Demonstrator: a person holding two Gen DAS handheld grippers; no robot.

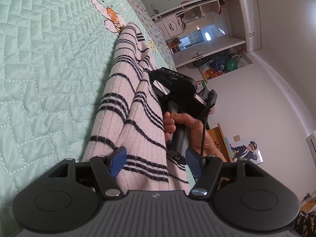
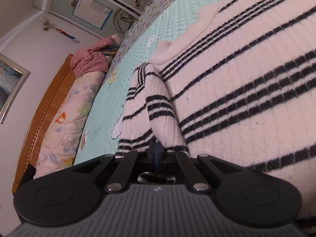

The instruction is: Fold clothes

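On the green quilt (image 1: 39, 63) lies the striped sweater (image 1: 128, 102). Right gripper (image 2: 157, 148) pinches a sweater fold to lift it over; left gripper (image 1: 156, 162) waits wide apart, touching nothing.

A mint-green quilted bedspread (image 1: 43, 63) fills the left of the left wrist view, with an embroidered flower (image 1: 110, 17) stitched near the top. White shelving (image 1: 207, 45) and colourful bags (image 1: 223, 65) are seen at upper right, and a poster (image 1: 246, 152) at lower right. In the right wrist view, a wooden headboard (image 2: 45, 106), a floral pillow (image 2: 67, 118) and what may be a reddish garment (image 2: 88, 61) are shown at left.
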